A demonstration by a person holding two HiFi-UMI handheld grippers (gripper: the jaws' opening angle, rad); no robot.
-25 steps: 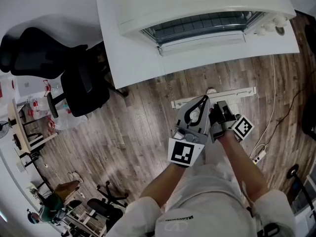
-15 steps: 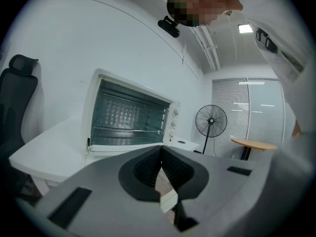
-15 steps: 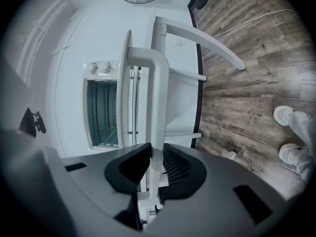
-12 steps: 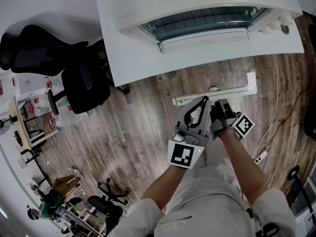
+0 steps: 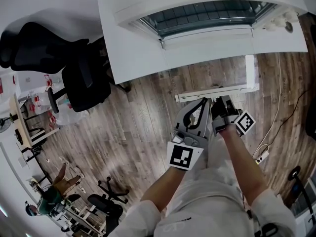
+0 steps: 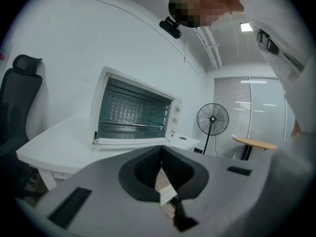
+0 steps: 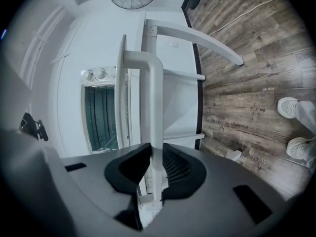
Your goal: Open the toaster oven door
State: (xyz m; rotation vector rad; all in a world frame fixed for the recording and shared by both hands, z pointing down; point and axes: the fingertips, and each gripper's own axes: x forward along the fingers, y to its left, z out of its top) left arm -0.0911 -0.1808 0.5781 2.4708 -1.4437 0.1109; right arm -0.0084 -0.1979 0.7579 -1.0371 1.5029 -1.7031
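The white toaster oven stands on the white table, and its cavity with the rack shows in the left gripper view. Its glass door hangs swung out toward me, the white door handle lying crosswise over the floor. My right gripper is shut on that handle. In the right gripper view the handle bar runs straight between the pads of the right gripper. Just to its left, the left gripper is shut and empty, pointing at the oven from below.
A black office chair stands left of the table. A power strip with a cable lies on the wood floor at the right. A standing fan and a round wooden table are beyond the oven. My shoes are near the table legs.
The door handle has swung further out from the oven with the right gripper on it, and its right-end bracket now shows. The left gripper has barely moved.
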